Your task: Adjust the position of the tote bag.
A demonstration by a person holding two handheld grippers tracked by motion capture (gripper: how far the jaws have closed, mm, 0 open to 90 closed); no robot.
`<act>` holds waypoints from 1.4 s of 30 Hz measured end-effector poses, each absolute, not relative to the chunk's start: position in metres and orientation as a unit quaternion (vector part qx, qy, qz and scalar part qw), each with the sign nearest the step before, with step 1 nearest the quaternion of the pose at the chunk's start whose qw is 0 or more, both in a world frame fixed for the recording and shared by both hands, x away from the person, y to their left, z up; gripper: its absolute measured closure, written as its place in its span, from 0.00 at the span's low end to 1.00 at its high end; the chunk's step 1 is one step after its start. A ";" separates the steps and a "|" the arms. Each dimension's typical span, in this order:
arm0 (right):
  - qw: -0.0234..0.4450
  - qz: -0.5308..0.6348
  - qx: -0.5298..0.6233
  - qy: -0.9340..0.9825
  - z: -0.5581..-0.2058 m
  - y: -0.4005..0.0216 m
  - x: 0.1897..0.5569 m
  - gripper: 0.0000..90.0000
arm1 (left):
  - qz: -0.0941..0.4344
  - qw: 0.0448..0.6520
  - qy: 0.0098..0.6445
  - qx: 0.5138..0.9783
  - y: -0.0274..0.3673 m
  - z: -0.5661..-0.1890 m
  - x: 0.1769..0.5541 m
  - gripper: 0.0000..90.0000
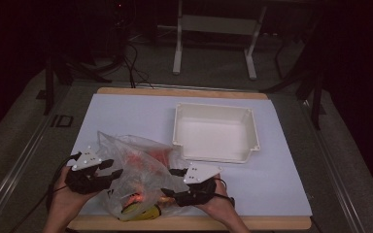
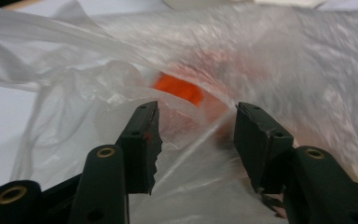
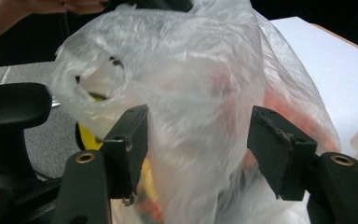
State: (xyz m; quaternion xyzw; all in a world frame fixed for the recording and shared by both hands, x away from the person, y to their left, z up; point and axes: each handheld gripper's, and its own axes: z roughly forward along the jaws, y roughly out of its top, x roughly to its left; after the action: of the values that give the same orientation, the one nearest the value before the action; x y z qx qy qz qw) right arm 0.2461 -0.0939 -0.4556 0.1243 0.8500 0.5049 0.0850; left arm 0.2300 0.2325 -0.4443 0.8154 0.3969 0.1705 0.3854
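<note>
A crumpled clear plastic bag (image 1: 136, 170) lies at the table's near edge, with orange-red things (image 1: 138, 198) and a yellow thing (image 1: 137, 211) showing through the film. My left gripper (image 1: 111, 168) is at the bag's left side, my right gripper (image 1: 170, 182) at its right side. In the left gripper view the jaws (image 2: 196, 109) stand open against the bag (image 2: 261, 60), and an orange piece (image 2: 177, 88) glows behind the film. The right gripper (image 3: 199, 114) is open too, with the bag (image 3: 191, 70) bulging between its jaws. What the contents are is blurred.
An empty white plastic tray (image 1: 213, 106) sits on the white sheet (image 1: 126, 111) beyond the bag, right of centre. The wooden table edge (image 1: 199, 223) runs just below my hands. Cables and metal stand legs lie on the dark floor behind the table.
</note>
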 end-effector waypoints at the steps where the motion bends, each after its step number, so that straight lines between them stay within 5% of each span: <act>1: 0.082 0.502 0.126 0.852 -0.456 -0.091 0.249 0.47 | 0.166 0.385 0.396 0.817 0.231 -0.446 0.229 0.58; 4: 0.083 0.493 0.137 0.855 -0.458 -0.085 0.256 0.59 | 0.152 0.378 0.388 0.827 0.226 -0.453 0.225 0.62; 11: 0.098 0.479 0.187 0.852 -0.466 -0.090 0.273 0.94 | 0.149 0.342 0.371 0.850 0.212 -0.471 0.213 0.93; 14: 0.109 0.474 0.213 0.847 -0.469 -0.097 0.280 0.98 | 0.152 0.331 0.375 0.852 0.210 -0.479 0.204 0.99; 22: 0.142 0.454 0.264 0.839 -0.474 -0.116 0.289 0.99 | 0.144 0.319 0.389 0.852 0.221 -0.490 0.190 1.00; 35: 0.130 0.451 0.284 0.836 -0.479 -0.123 0.294 0.98 | 0.135 0.339 0.365 0.856 0.217 -0.488 0.177 0.97; 42: 0.110 0.467 0.278 0.832 -0.471 -0.130 0.291 0.65 | 0.134 0.367 0.341 0.855 0.209 -0.479 0.173 0.77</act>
State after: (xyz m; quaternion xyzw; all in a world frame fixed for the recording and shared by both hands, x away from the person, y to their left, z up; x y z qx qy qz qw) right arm 0.2914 -0.1295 -0.4709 0.2777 0.8320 0.4675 0.1101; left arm 0.1730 0.2085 -0.4792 0.8547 0.3415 0.1342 0.3672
